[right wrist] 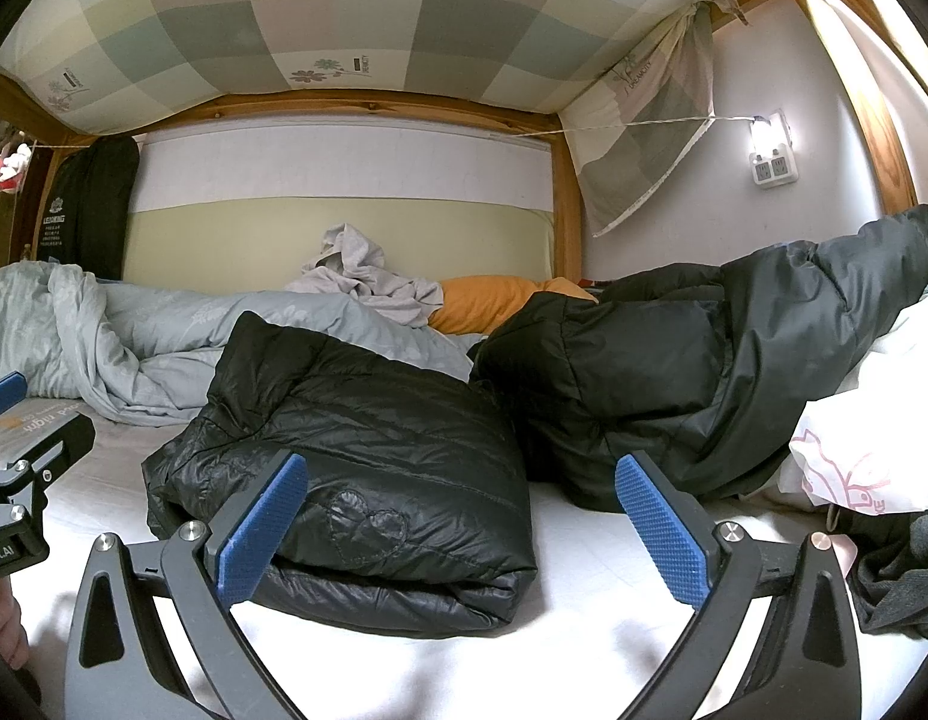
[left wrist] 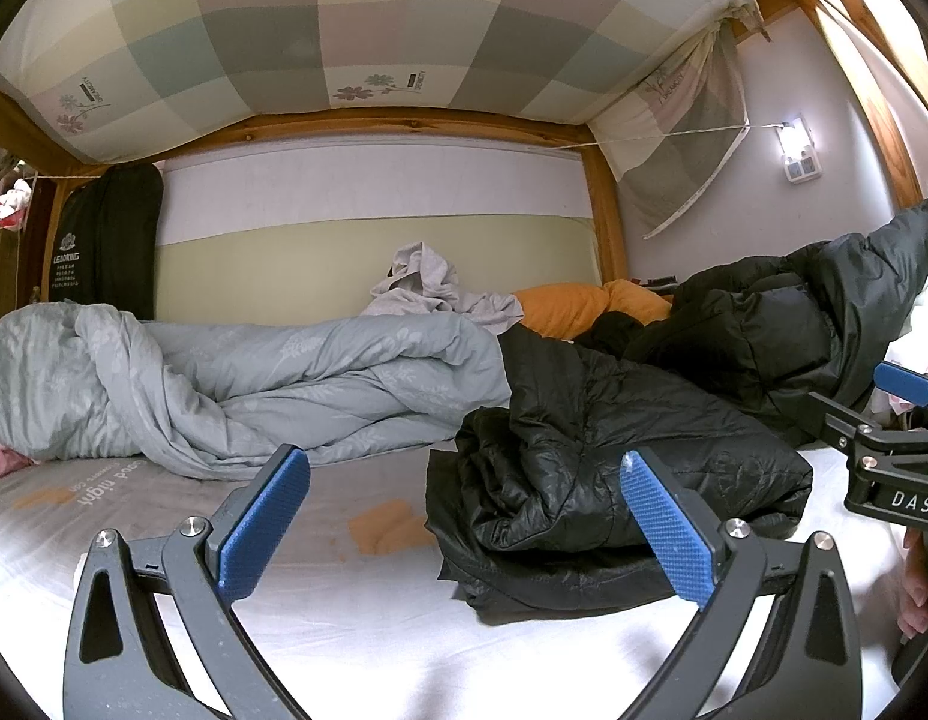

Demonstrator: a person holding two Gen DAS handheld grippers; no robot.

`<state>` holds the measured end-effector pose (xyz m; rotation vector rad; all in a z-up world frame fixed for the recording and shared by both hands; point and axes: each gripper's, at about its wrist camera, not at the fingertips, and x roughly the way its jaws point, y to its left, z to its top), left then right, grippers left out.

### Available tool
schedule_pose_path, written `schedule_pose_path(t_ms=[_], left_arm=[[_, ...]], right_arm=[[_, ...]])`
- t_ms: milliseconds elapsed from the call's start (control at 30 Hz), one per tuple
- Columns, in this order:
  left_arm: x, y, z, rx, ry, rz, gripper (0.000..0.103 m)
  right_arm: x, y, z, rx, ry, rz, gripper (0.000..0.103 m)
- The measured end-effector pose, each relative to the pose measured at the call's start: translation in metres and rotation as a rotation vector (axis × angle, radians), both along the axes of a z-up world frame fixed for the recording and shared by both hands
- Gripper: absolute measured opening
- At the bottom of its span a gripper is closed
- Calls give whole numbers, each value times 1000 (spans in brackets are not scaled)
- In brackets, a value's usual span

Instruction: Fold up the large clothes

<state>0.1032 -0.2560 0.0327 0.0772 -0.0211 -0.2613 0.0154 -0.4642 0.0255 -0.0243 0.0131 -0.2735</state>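
A black quilted puffer jacket [left wrist: 589,468] lies folded into a thick bundle on the white mattress [left wrist: 356,630]; in the right wrist view the jacket [right wrist: 368,468] shows a stitched heart patch. A second, dark grey puffer coat [right wrist: 691,360] lies heaped behind it to the right; it also shows in the left wrist view [left wrist: 781,330]. My left gripper [left wrist: 464,525] is open and empty, just in front of the bundle's left edge. My right gripper [right wrist: 461,525] is open and empty, close in front of the bundle. The right gripper's body [left wrist: 895,456] shows at the left view's right edge.
A crumpled light grey-blue duvet [left wrist: 242,384] fills the back left of the bed. A grey garment [left wrist: 428,288] and an orange pillow [left wrist: 577,306] lie behind. A white plastic bag [right wrist: 865,450] sits at the right. Wooden bunk frame [left wrist: 604,222] and upper mattress hang overhead.
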Motion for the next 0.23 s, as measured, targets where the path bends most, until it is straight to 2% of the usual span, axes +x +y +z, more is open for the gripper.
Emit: schedule_pose_path(t_ms=[233], left_arm=[[0,0,0,1,0,0,103]], right_arm=[[0,1,0,0,0,-1,103]])
